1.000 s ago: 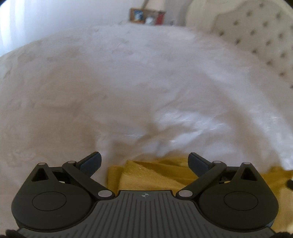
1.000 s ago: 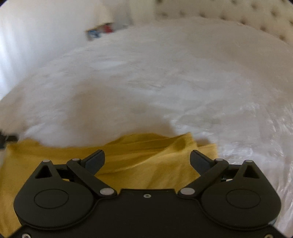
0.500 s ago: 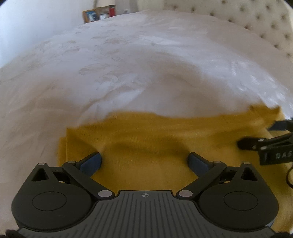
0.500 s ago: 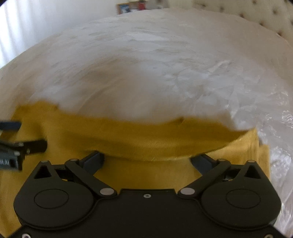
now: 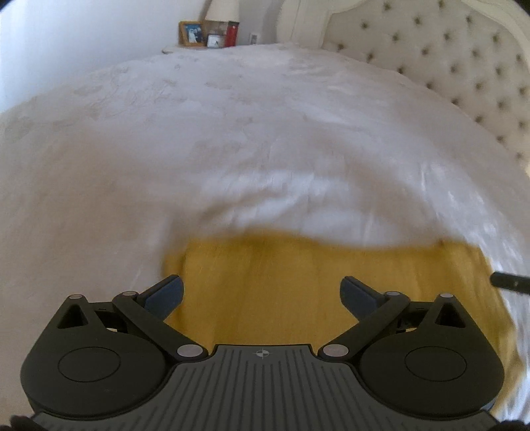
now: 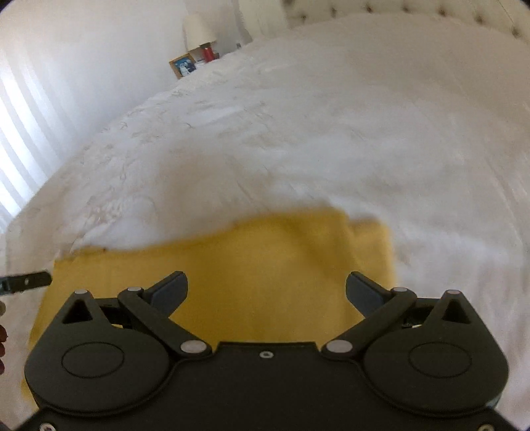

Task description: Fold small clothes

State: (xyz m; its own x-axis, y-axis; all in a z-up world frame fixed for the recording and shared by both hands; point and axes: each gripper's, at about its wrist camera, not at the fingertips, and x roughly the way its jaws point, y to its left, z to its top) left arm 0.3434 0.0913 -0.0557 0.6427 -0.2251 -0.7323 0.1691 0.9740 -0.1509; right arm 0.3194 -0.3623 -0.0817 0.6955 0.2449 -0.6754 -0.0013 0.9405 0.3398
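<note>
A mustard-yellow garment [image 5: 298,281] lies flat on the white bed, spread below both grippers. My left gripper [image 5: 261,295] hangs open over its left part, nothing between the fingers. A tip of the other gripper [image 5: 510,281] pokes in at the right edge of this view. In the right wrist view the same garment [image 6: 248,265] shows a folded layer with a corner at the upper right. My right gripper [image 6: 266,291] is open above its right part, holding nothing. The left gripper's tip [image 6: 26,281] shows at the far left.
The white bedspread [image 5: 232,132] stretches far ahead. A tufted cream headboard [image 5: 447,66] stands at the right. A nightstand with a picture frame [image 5: 191,33], a lamp [image 6: 198,28] and a red item [image 5: 231,33] lies beyond the bed. Window blinds [image 6: 20,132] are at the left.
Both grippers have pulled back and up from the garment, staying open. The view has tilted up from half a second ago, and the cloth now lies flat and smoother.
</note>
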